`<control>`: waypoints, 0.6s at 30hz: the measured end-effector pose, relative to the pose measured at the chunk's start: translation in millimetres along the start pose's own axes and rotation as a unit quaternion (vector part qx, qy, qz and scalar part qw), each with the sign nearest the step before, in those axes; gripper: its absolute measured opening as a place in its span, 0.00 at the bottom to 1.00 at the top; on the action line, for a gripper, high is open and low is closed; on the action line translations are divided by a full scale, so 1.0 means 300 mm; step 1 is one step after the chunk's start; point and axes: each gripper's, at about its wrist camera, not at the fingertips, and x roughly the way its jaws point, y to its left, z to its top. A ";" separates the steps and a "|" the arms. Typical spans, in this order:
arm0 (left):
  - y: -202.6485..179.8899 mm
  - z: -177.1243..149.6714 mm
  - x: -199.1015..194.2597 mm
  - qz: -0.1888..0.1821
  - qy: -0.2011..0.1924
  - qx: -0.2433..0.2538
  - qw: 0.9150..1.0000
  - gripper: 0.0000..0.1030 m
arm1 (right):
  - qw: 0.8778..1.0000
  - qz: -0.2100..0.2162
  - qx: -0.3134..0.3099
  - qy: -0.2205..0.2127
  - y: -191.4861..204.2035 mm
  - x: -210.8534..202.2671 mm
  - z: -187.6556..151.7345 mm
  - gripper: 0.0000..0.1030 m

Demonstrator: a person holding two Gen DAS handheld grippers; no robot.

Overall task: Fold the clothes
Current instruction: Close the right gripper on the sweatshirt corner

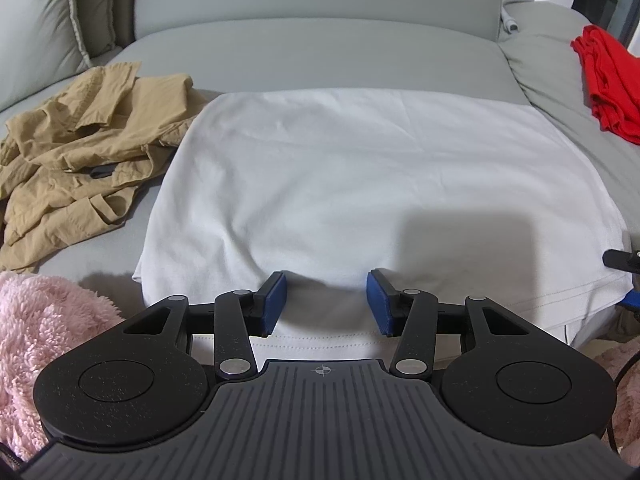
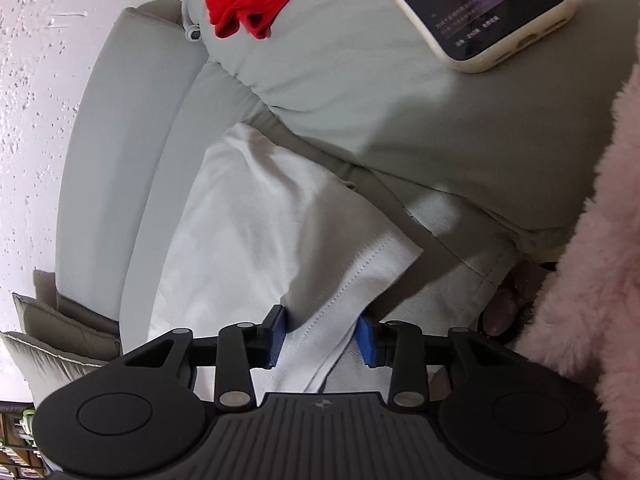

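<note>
Pink fleece (image 1: pixel 36 340): fluffy, long-piled, bunched at the near left edge in the left wrist view; in the right wrist view it fills the right edge.

Tan garment (image 1: pixel 84 152): thin woven cloth, crumpled in a loose heap on the left of the sofa seat, its edge touching the white garment. Seen by the left wrist view only.

Sofa (image 1: pixel 312 52): pale grey-green, smooth upholstery, rounded seat cushion with a piped pillow at far left.

White garment (image 1: pixel 360 184): soft knit, spread flat and roughly rectangular on the middle of the seat, with a stitched hem along the near edge.

Left tool (image 1: pixel 326 300): black linkage arms with blue ribbed pads, jaws apart, sitting over the near hem; the cloth lies between the pads, which do not press on it.

Right tool (image 2: pixel 320 338): same build, jaws apart, straddling the stitched near right corner of the white garment; the pads stand either side of the cloth, not clamped.

Red garment (image 1: pixel 608 88): bright, bunched on the far right cushion; both views show it.

Phone (image 2: pixel 480 8): dark screen, cream case, lying on the right cushion. Right wrist view only.
</note>
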 end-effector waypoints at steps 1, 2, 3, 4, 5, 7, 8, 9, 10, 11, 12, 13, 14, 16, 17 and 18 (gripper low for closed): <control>0.000 0.000 0.000 0.000 0.000 0.000 1.000 0.49 | 1.000 0.006 0.003 -0.004 -0.002 0.001 0.004 0.39; 0.000 -0.001 0.000 0.000 0.000 0.000 1.000 0.49 | 1.000 0.014 0.007 -0.009 -0.004 -0.001 0.007 0.39; 0.001 -0.001 0.000 0.000 0.000 -0.001 1.000 0.49 | 1.000 0.022 0.011 -0.014 -0.006 -0.002 0.010 0.39; 0.001 -0.001 0.000 0.000 0.000 -0.001 1.000 0.49 | 0.999 0.030 0.015 -0.020 -0.007 -0.004 0.013 0.39; 0.002 -0.002 -0.001 0.000 0.001 -0.001 1.000 0.50 | 0.999 0.038 0.017 -0.024 -0.007 -0.006 0.016 0.38; 0.004 -0.002 -0.001 -0.001 0.001 -0.003 1.000 0.50 | 0.998 0.052 0.020 -0.032 -0.007 -0.010 0.020 0.35; 0.005 -0.002 -0.001 -0.001 0.002 -0.003 1.000 0.50 | 0.998 0.051 0.019 -0.036 -0.006 -0.006 0.023 0.35; 0.005 -0.002 -0.001 -0.001 0.002 -0.003 1.000 0.50 | 0.998 0.049 0.018 -0.040 -0.005 -0.003 0.027 0.35; 0.005 -0.002 -0.001 -0.001 0.002 -0.003 1.000 0.50 | 0.998 0.047 0.017 -0.044 -0.004 0.001 0.031 0.29; 0.004 -0.002 -0.001 -0.001 0.002 -0.003 1.000 0.50 | 0.998 0.037 0.014 -0.046 0.000 0.002 0.034 0.17; 0.004 -0.002 -0.002 -0.001 0.002 -0.002 1.000 0.50 | 0.998 0.029 0.012 -0.049 0.003 0.006 0.033 0.17; 0.003 -0.002 -0.002 -0.001 0.002 -0.002 1.000 0.50 | 0.998 0.020 0.010 -0.052 0.006 0.011 0.033 0.17; 0.003 -0.002 -0.002 -0.001 0.002 -0.002 1.000 0.50 | 0.998 0.012 0.008 -0.055 0.009 0.015 0.033 0.18; 0.002 -0.002 -0.001 0.000 0.002 -0.002 1.000 0.50 | 0.998 0.022 0.005 -0.057 0.006 0.018 0.034 0.27; 0.002 -0.003 -0.002 0.000 0.002 -0.002 1.000 0.50 | 0.998 0.030 0.006 -0.058 0.002 0.018 0.033 0.30; 0.001 -0.003 -0.002 0.001 0.002 -0.002 1.000 0.50 | 0.997 0.060 0.009 -0.055 0.003 0.024 0.039 0.28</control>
